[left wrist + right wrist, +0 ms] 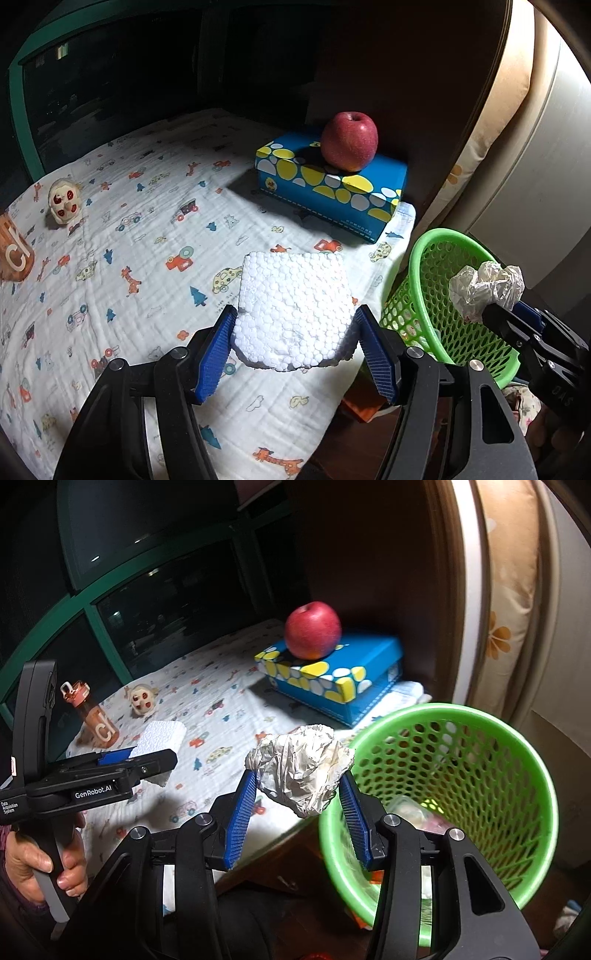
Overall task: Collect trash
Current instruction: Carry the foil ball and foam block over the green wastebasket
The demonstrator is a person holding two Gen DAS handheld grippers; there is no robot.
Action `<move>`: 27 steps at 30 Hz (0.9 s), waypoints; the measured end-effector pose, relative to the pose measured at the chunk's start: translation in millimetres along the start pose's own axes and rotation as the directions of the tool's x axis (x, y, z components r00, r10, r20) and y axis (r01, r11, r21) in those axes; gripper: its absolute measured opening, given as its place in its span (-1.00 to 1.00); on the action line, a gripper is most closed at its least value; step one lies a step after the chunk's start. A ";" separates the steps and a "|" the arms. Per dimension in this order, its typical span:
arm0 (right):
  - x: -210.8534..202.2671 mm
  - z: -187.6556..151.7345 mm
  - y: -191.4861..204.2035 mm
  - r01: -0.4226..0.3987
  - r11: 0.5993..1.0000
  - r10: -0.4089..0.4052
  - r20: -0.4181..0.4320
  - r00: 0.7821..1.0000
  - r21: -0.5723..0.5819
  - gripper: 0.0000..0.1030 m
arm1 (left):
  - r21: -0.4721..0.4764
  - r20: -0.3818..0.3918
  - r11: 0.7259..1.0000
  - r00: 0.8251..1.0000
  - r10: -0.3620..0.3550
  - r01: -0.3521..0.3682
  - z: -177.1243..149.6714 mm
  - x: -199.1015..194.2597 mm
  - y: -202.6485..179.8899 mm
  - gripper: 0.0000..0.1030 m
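- Dark windows are framing a table draped in a patterned cloth (110,229), where a red apple (349,142) is sitting on a blue tissue box (332,188).
- The left gripper (295,332) is holding a white foam block (295,306) by its two side faces, above the cloth near the table edge.
- Foam is looking light, stiff and crumbly, so a gentle squeeze is seeming wise.
- Its broad face is tilting up toward the camera, its long axis running away from the fingers.
- The right gripper (299,794) is pinching a crumpled paper wad (301,764), light and soft, just beside the rim of the green basket (517,775).
- The wad is showing no clear long axis.
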State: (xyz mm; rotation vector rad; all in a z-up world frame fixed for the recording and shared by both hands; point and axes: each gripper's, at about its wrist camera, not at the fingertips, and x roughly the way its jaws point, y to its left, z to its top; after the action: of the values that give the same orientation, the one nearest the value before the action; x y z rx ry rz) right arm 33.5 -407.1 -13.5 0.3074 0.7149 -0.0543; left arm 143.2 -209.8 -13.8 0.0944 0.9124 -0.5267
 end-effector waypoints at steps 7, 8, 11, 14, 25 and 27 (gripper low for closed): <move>-17.4 -6.3 -23.4 0.046 0.999 -0.047 0.011 0.999 0.028 -0.09 | 0.041 -0.003 0.999 1.000 -0.024 0.024 1.9 2.2 -26.0 0.23; -19.6 -7.3 -27.3 0.053 0.998 -0.053 0.012 0.999 0.034 -0.09 | 0.046 -0.003 0.999 1.000 -0.028 0.028 2.2 2.3 -29.8 0.23; -25.1 -11.0 -37.7 0.069 0.996 -0.069 0.013 0.997 0.050 -0.09 | 0.059 -0.004 0.998 0.999 -0.036 0.036 2.8 2.6 -37.8 0.23; -29.4 -13.4 -46.5 0.084 0.994 -0.085 0.014 0.996 0.064 -0.09 | 0.071 -0.005 0.996 0.999 -0.045 0.045 3.9 2.7 -46.3 0.23; -41.0 -18.2 -72.0 0.129 0.987 -0.131 0.015 0.991 0.099 -0.08 | 0.105 -0.009 0.992 0.997 -0.073 0.073 7.6 4.2 -70.7 0.23; -43.3 -18.8 -75.3 0.135 0.985 -0.137 0.015 0.990 0.104 -0.06 | 0.111 -0.007 0.991 0.997 -0.077 0.077 7.8 3.9 -74.6 0.23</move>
State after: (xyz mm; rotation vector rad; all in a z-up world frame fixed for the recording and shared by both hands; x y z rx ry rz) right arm -22.8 -475.8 -18.1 0.3556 0.7112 -0.2246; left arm 115.5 -278.6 -1.5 0.1616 0.8923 -0.6493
